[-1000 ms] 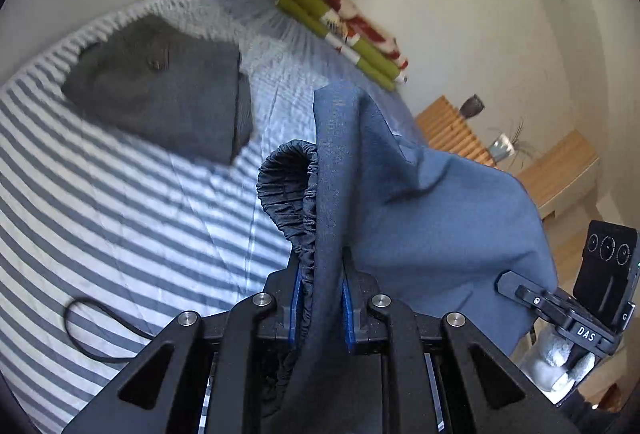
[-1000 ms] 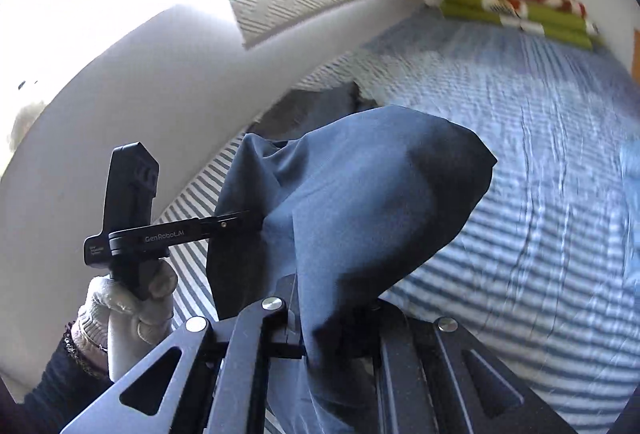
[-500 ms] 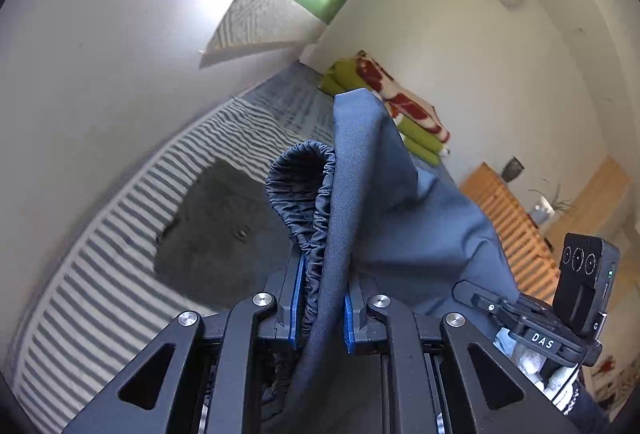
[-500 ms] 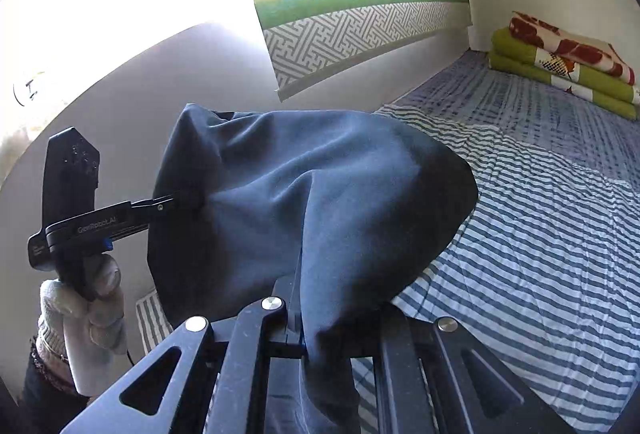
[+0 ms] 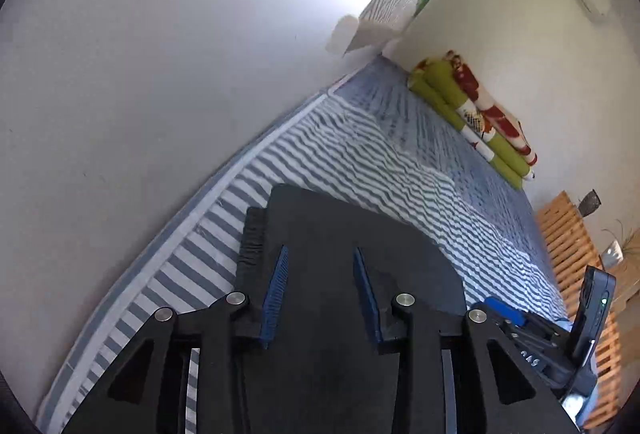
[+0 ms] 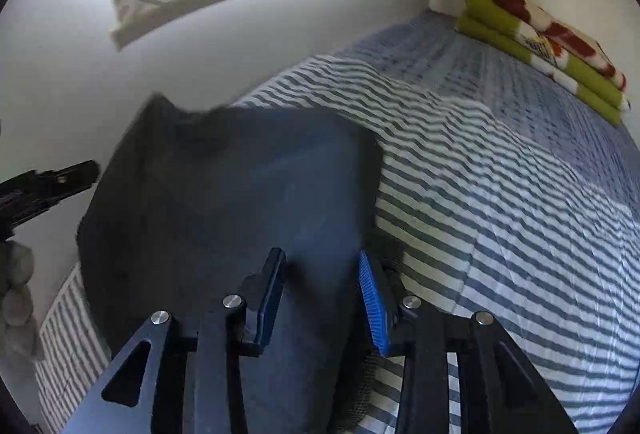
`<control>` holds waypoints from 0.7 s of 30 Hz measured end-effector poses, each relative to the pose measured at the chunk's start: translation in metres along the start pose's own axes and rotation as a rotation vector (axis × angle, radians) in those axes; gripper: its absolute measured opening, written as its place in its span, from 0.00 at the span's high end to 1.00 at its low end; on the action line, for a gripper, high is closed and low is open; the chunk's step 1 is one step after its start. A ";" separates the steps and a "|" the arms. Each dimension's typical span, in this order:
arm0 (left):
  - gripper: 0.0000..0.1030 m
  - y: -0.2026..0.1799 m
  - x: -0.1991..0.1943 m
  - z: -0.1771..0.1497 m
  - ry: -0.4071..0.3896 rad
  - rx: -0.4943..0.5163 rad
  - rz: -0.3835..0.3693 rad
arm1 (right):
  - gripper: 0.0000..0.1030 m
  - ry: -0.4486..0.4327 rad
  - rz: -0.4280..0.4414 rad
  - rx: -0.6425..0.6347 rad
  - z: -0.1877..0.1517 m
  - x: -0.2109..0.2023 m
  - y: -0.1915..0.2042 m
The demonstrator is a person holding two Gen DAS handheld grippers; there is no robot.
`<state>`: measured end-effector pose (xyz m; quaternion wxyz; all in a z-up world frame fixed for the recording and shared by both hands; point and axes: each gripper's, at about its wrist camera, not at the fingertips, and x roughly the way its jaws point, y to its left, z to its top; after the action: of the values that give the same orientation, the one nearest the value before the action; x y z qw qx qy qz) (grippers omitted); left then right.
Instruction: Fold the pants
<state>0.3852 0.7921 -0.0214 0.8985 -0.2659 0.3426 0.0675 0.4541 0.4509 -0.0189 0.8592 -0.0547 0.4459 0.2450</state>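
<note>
The folded dark blue pants [image 5: 352,234] lie flat on the striped bed sheet [image 5: 380,162] close to the wall, their gathered waistband [image 5: 252,246] at the left edge. My left gripper [image 5: 320,249] hovers over them; its jaws are opening, the cloth below them and clear of the blue pads [image 5: 276,290]. In the right wrist view the same pants [image 6: 240,194] spread under my right gripper [image 6: 320,253], whose jaws are also opening with no cloth pinched. A grey garment [image 6: 394,258] peeks out beneath the pants' right edge.
A white wall [image 5: 140,74] runs along the bed's left side. A folded green and red blanket [image 6: 548,42] lies at the far end. A wooden slatted bench [image 5: 568,246] stands to the right. The left gripper [image 6: 48,186] and a gloved hand [image 6: 16,294] show at the right wrist view's left edge.
Both grippers carried the blue pants towards the wall and down onto the bed over the grey garment. Both have let go, and their jaws have parted.
</note>
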 end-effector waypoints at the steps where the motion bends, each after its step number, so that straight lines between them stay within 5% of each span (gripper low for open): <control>1: 0.64 -0.002 -0.002 0.000 -0.013 0.030 0.015 | 0.66 -0.009 0.024 0.029 -0.004 -0.002 -0.008; 4: 0.64 -0.009 -0.008 -0.006 -0.012 0.059 -0.013 | 0.65 -0.037 0.044 0.096 -0.020 -0.013 -0.031; 8: 0.64 -0.034 -0.011 -0.035 0.021 0.126 -0.072 | 0.65 -0.061 0.209 0.143 -0.045 -0.030 -0.036; 12: 0.64 -0.047 0.010 -0.075 0.127 0.185 -0.055 | 0.65 -0.046 0.213 0.015 -0.067 -0.033 0.001; 16: 0.64 -0.036 0.019 -0.115 0.222 0.189 0.008 | 0.65 0.102 0.116 -0.128 -0.119 -0.016 0.030; 21: 0.64 -0.029 -0.002 -0.152 0.262 0.192 0.081 | 0.65 0.173 0.096 -0.156 -0.167 -0.041 0.023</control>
<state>0.3049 0.6875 -0.1026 0.8640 -0.1715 0.4721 0.0353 0.3000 0.4032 -0.0833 0.7980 -0.1210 0.5001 0.3139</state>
